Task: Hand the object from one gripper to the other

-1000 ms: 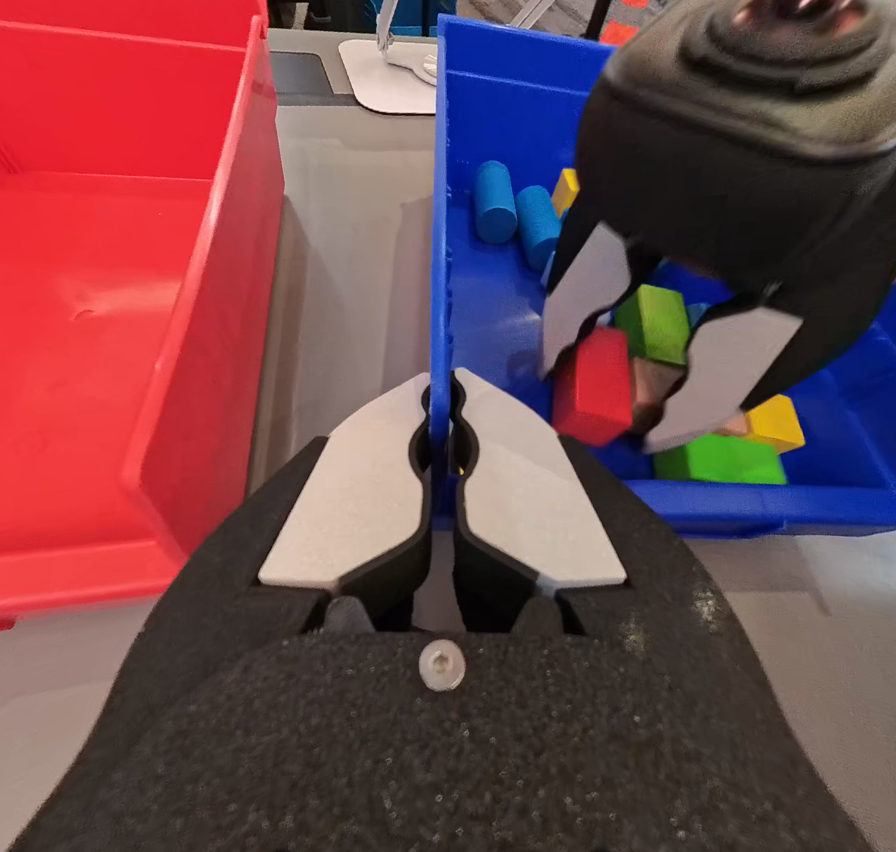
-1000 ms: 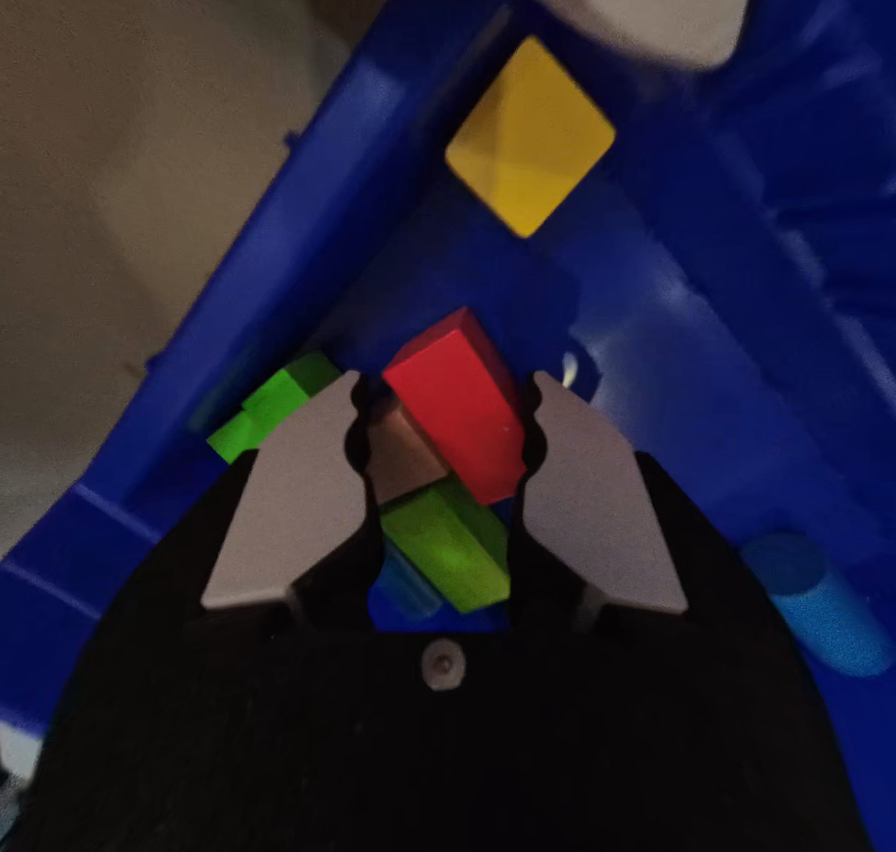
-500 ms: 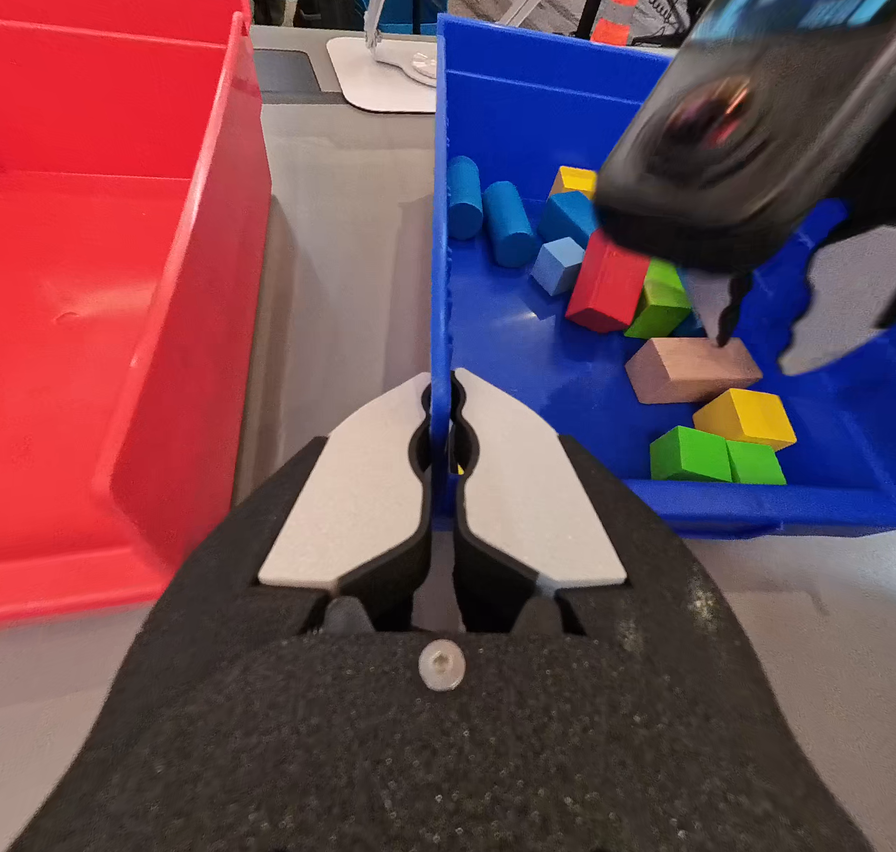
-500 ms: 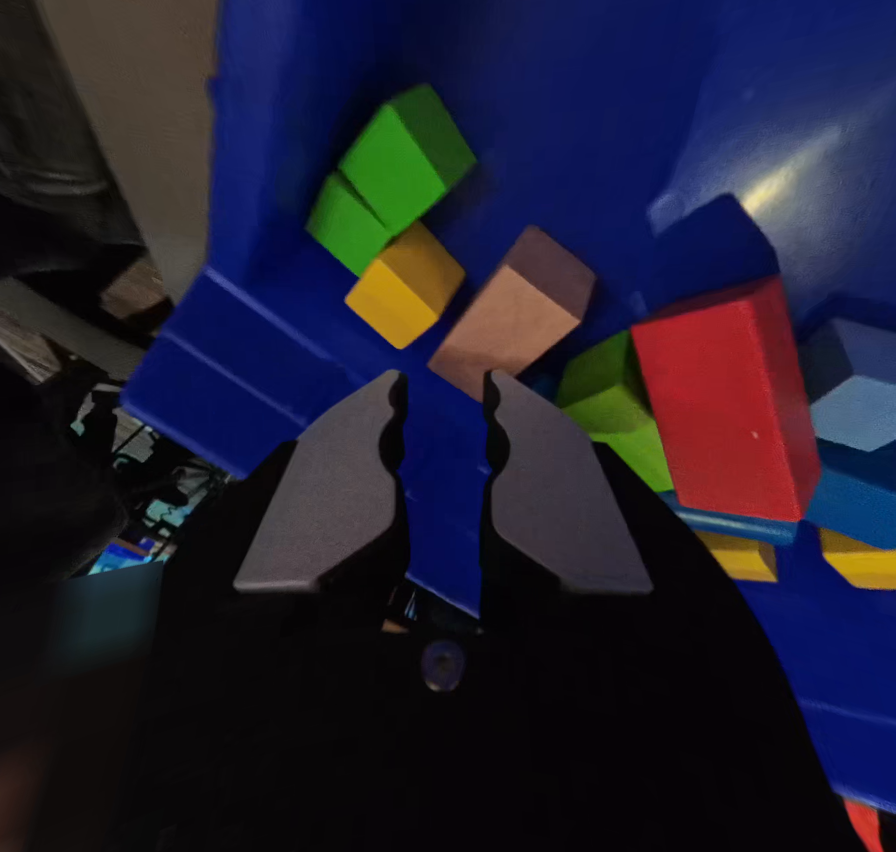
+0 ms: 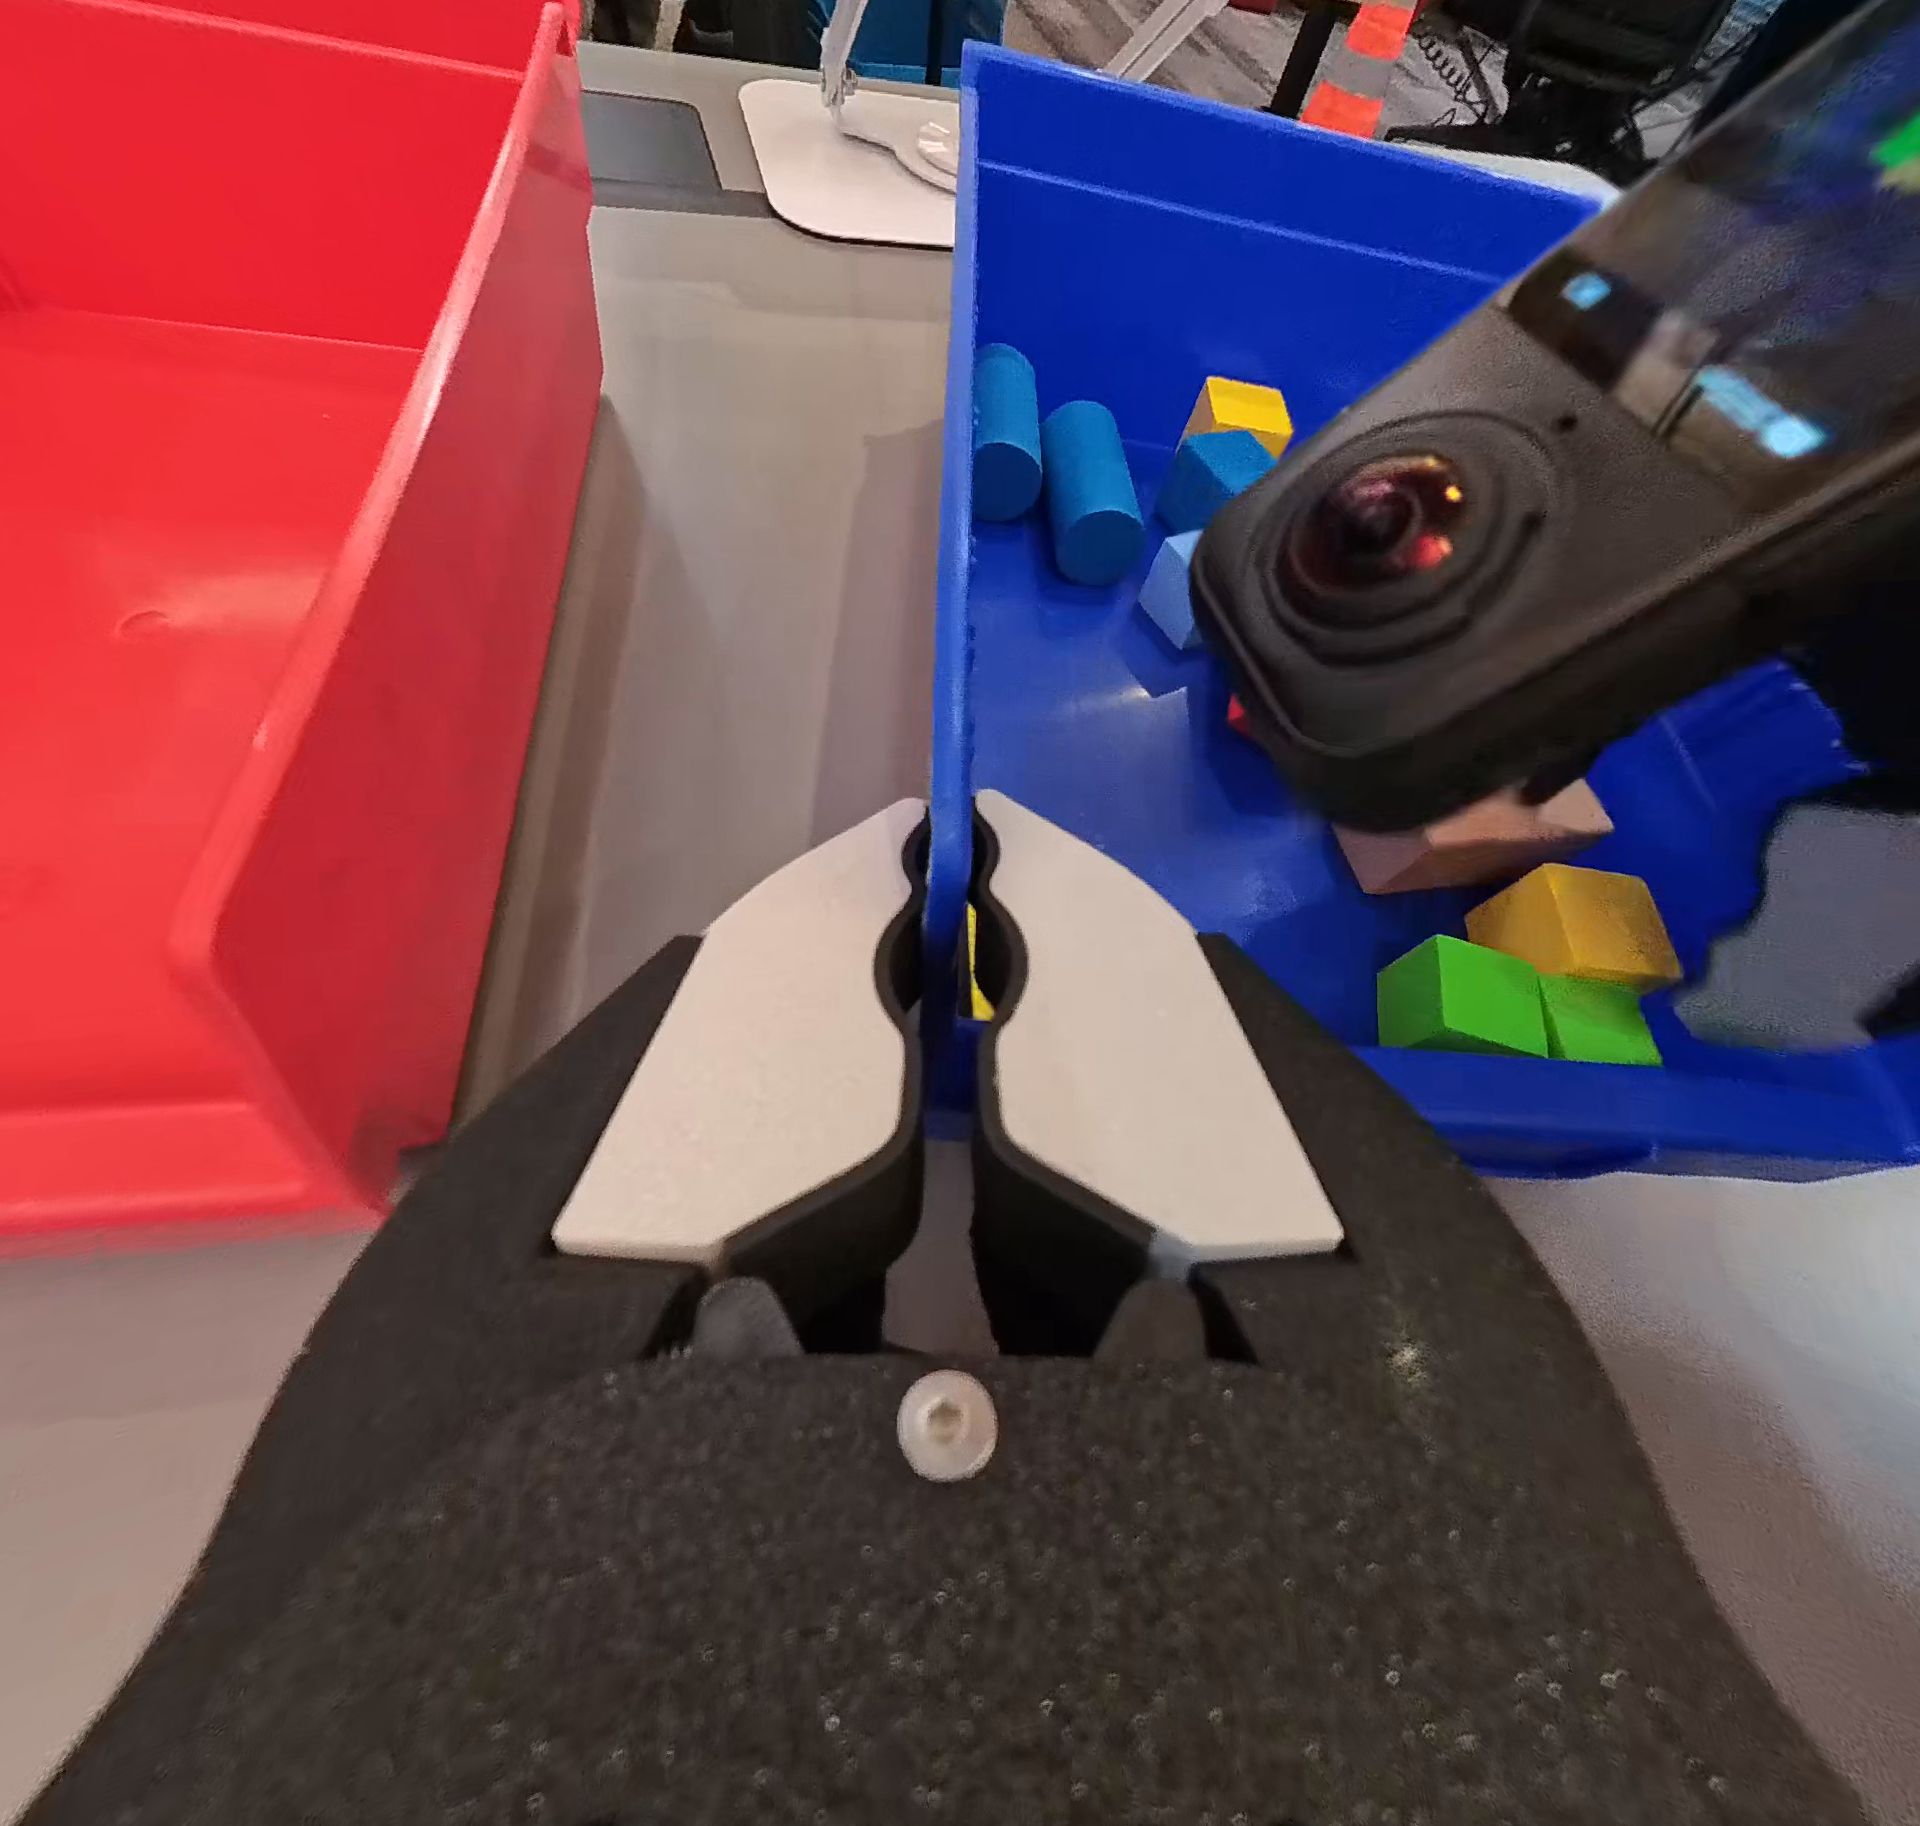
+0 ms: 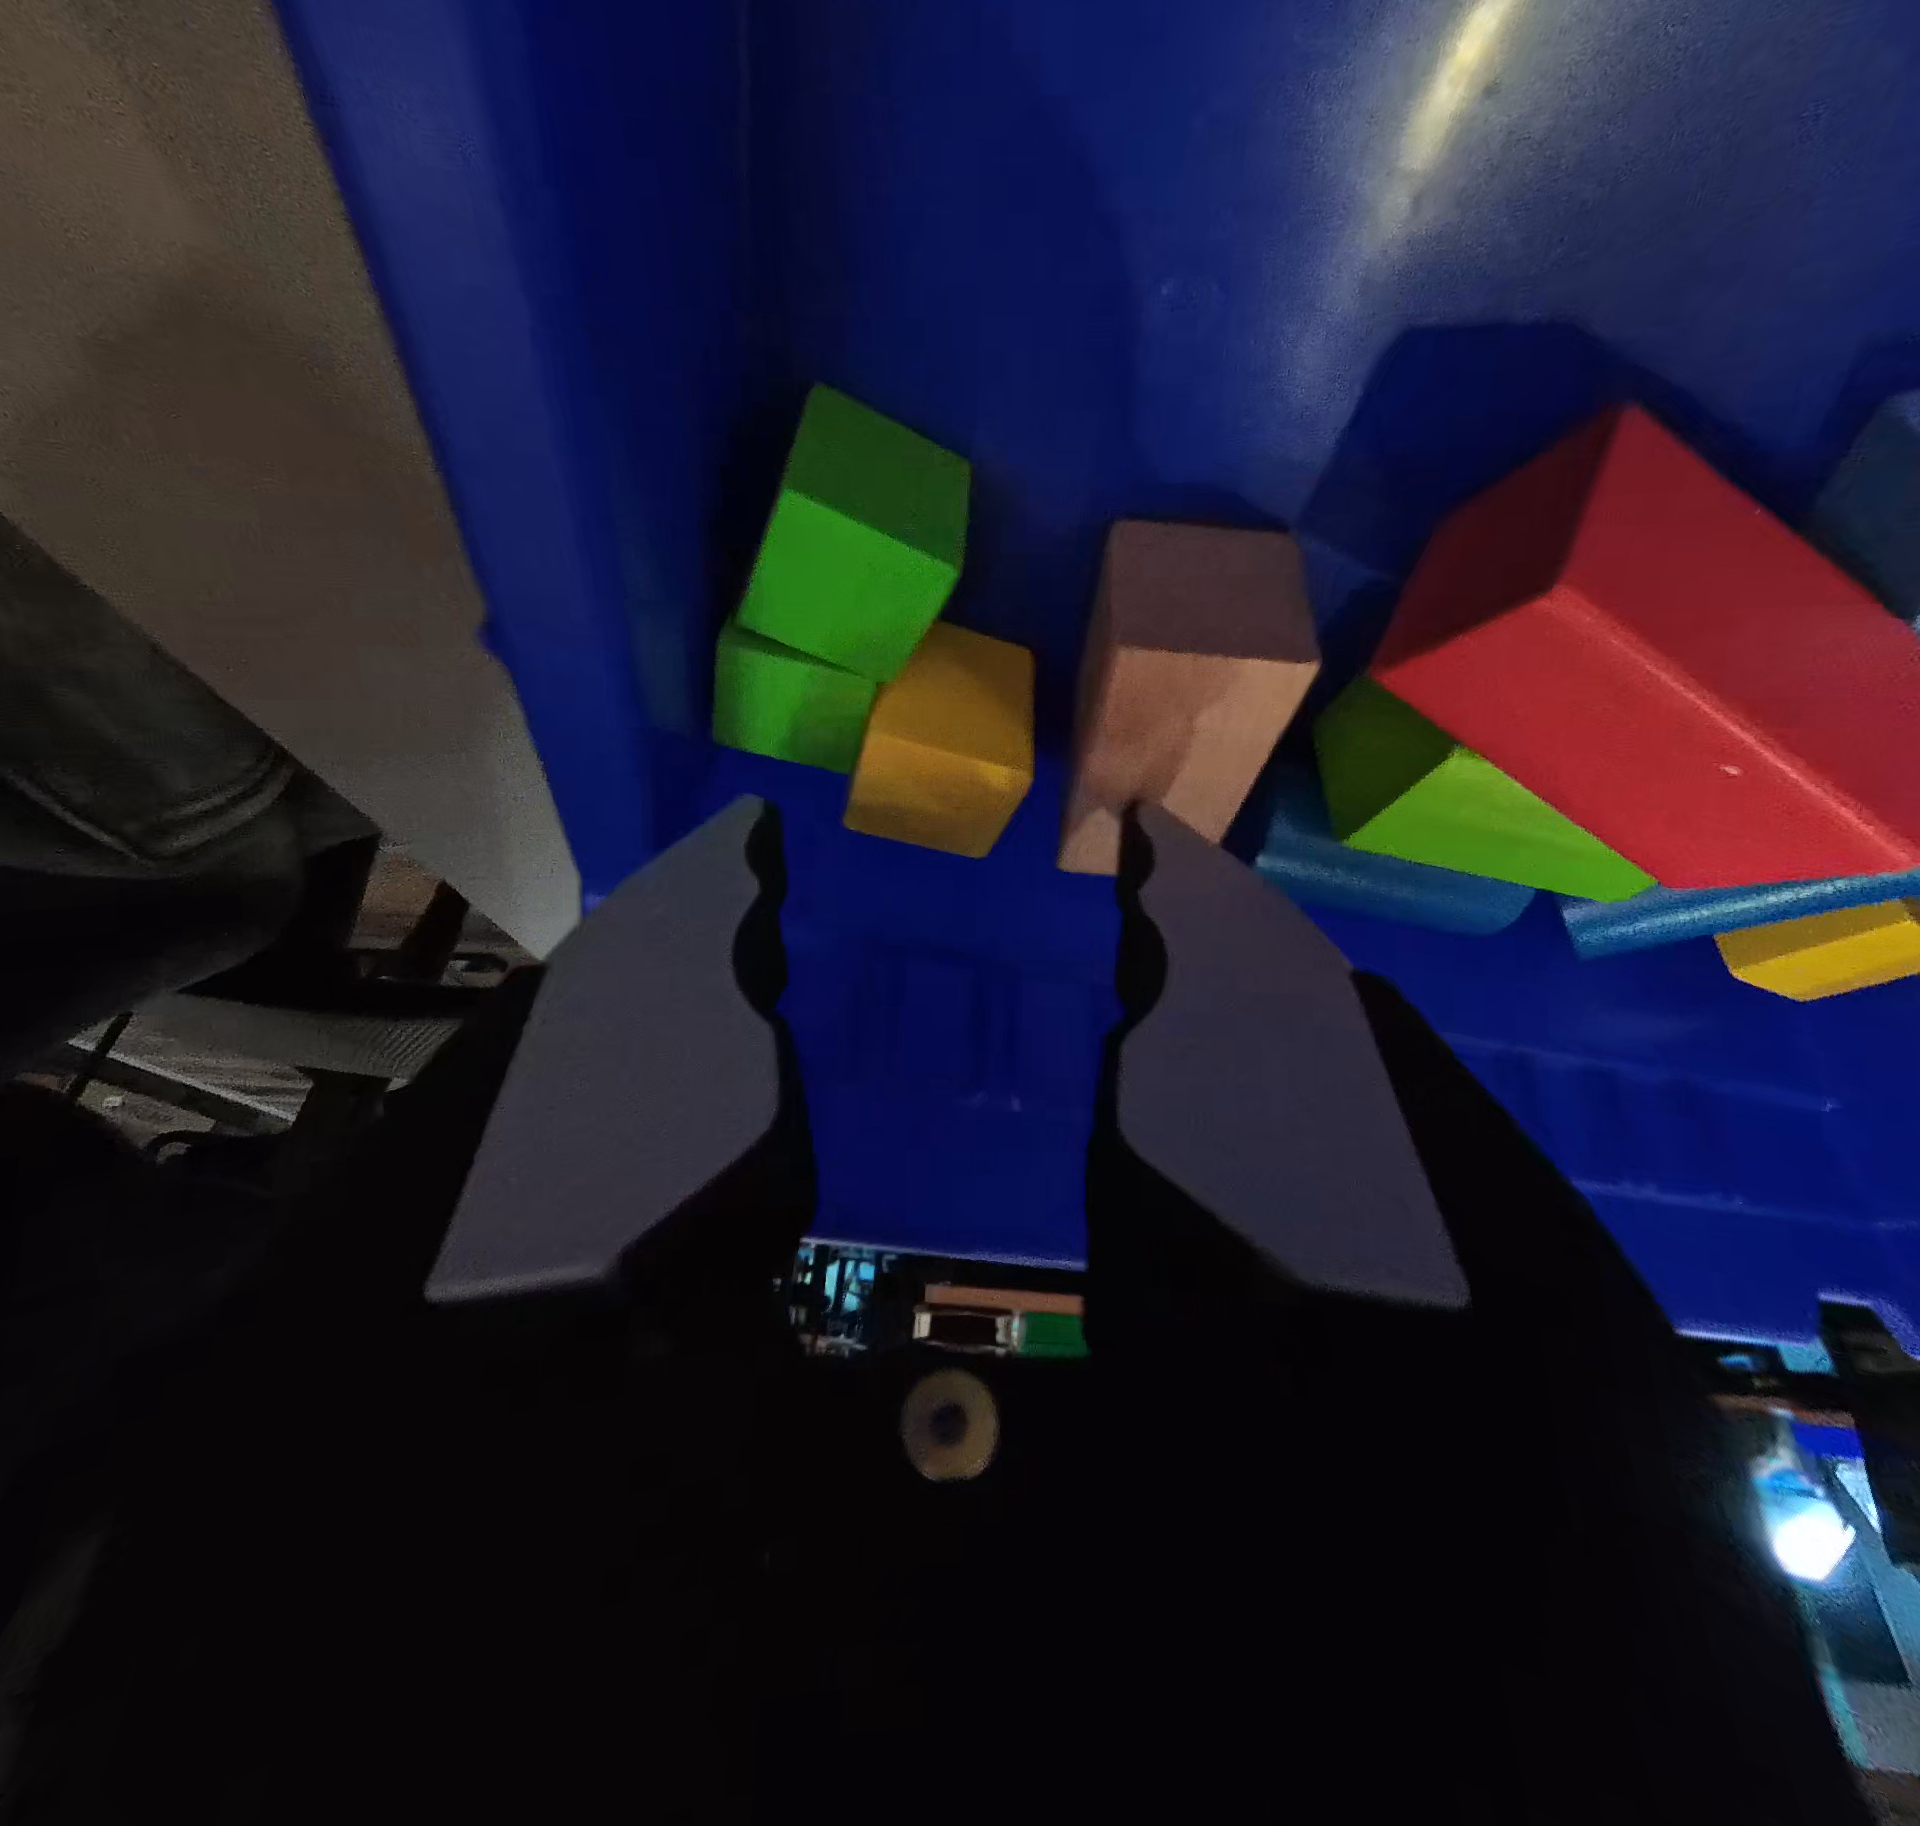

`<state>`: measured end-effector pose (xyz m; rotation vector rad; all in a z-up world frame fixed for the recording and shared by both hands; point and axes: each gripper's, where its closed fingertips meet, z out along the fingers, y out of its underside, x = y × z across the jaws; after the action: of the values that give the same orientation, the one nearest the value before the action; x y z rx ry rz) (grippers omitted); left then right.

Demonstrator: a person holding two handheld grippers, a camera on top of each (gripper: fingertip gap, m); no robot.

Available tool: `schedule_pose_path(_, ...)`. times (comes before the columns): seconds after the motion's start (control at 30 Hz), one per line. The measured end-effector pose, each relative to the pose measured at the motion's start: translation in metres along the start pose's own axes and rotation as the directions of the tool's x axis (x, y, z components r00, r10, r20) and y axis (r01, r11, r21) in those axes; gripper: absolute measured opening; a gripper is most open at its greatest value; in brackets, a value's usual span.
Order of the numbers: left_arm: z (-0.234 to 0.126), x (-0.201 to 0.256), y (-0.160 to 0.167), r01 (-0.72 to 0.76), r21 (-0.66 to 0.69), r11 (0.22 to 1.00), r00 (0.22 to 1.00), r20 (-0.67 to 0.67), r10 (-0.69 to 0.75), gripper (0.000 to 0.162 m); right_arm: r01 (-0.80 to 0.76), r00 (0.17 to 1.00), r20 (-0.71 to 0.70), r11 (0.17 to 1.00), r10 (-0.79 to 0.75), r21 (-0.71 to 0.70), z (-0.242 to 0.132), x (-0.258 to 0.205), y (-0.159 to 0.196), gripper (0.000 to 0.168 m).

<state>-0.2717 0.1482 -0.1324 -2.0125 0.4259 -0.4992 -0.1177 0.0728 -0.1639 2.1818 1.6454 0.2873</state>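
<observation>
My left gripper [image 5: 951,826] is shut on the left wall of the blue bin [image 5: 1195,249], near its front corner. My right gripper [image 6: 951,820] is open and empty, low inside the bin over bare floor. Just past its tips lie a yellow block [image 6: 940,737] and a brown block [image 6: 1184,675]; the right tip overlaps the brown block's near end. A red block [image 6: 1662,654] leans on a green one [image 6: 1455,810] to the right. In the left wrist view, the right gripper's camera body [image 5: 1455,581] hangs over the bin and hides the red block.
A red bin [image 5: 260,529] stands left of the blue one, with a strip of grey table [image 5: 748,529] between them. Two blue cylinders [image 5: 1086,493] lie at the blue bin's back left, and two green blocks [image 5: 1455,1007] at its front wall.
The right gripper, which had the red block between its jaws, left it in the bin and swung toward the front blocks. Its jaws narrowed, then opened wider. The left gripper stayed clamped.
</observation>
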Motion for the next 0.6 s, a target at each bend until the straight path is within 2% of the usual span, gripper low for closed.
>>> schedule_pose_path(0.07,0.0,0.0,0.0,-0.007,0.0,1.0,1.0,-0.002,0.007,0.003,0.034,0.999,-0.04,0.999,-0.032,0.037,-0.001,-0.001,-0.005,0.069)
schedule_pose_path(0.13,0.0,0.0,0.0,-0.012,0.0,1.0,1.0,-0.003,0.012,0.003,0.05,0.996,-0.067,0.999,-0.051,-0.015,0.0,0.0,-0.002,0.071)
schedule_pose_path(0.2,0.0,-0.001,0.0,-0.014,0.002,1.0,1.0,-0.005,0.014,0.003,0.078,0.981,-0.175,0.995,-0.088,-0.062,0.001,0.011,-0.004,0.085)
schedule_pose_path(0.23,-0.001,-0.001,0.0,-0.001,0.003,1.0,1.0,-0.012,0.001,0.003,0.096,0.975,-0.199,0.995,-0.102,-0.04,0.001,0.015,-0.009,0.091)
schedule_pose_path(0.27,-0.001,-0.002,0.0,0.009,0.001,1.0,1.0,-0.015,-0.009,0.004,0.115,0.972,-0.204,0.993,-0.119,-0.032,0.003,0.02,-0.013,0.103)
schedule_pose_path(0.33,-0.001,-0.002,0.0,0.011,0.004,1.0,1.0,-0.01,-0.011,0.004,0.115,0.978,-0.171,0.993,-0.116,-0.016,0.004,0.026,-0.016,0.111)
schedule_pose_path(0.37,-0.001,-0.002,0.0,0.009,0.005,1.0,1.0,-0.008,-0.009,0.004,0.125,0.97,-0.218,0.991,-0.112,0.047,-0.002,0.038,-0.023,0.114)
schedule_pose_path(0.4,-0.001,-0.002,0.0,0.01,0.005,1.0,1.0,-0.009,-0.01,0.003,0.1,0.951,-0.304,0.985,-0.053,0.144,-0.016,0.06,-0.032,0.096)
schedule_pose_path(0.43,-0.001,-0.002,0.0,0.015,0.006,1.0,1.0,-0.012,-0.015,0.004,0.082,0.923,-0.385,0.961,0.027,0.265,-0.037,0.083,-0.039,0.088)
schedule_pose_path(0.47,-0.001,-0.002,0.0,0.018,0.007,1.0,1.0,-0.014,-0.018,0.004,0.051,0.9,-0.415,0.913,0.134,0.405,-0.059,0.102,-0.044,0.088)
schedule_pose_path(0.5,-0.001,-0.002,-0.001,0.015,0.007,1.0,1.0,-0.013,-0.015,0.004,0.0,0.906,-0.364,0.863,0.214,0.506,-0.072,0.111,-0.041,0.086)
schedule_pose_path(0.53,-0.001,-0.002,-0.001,0.011,0.008,1.0,1.0,-0.012,-0.011,0.004,-0.044,0.913,-0.319,0.836,0.256,0.546,-0.079,0.116,-0.035,0.09)
schedule_pose_path(0.6,-0.001,-0.002,-0.001,0.011,0.008,1.0,1.0,-0.014,-0.011,0.004,-0.066,0.916,-0.27,0.772,0.298,0.632,-0.094,0.118,-0.025,0.084)
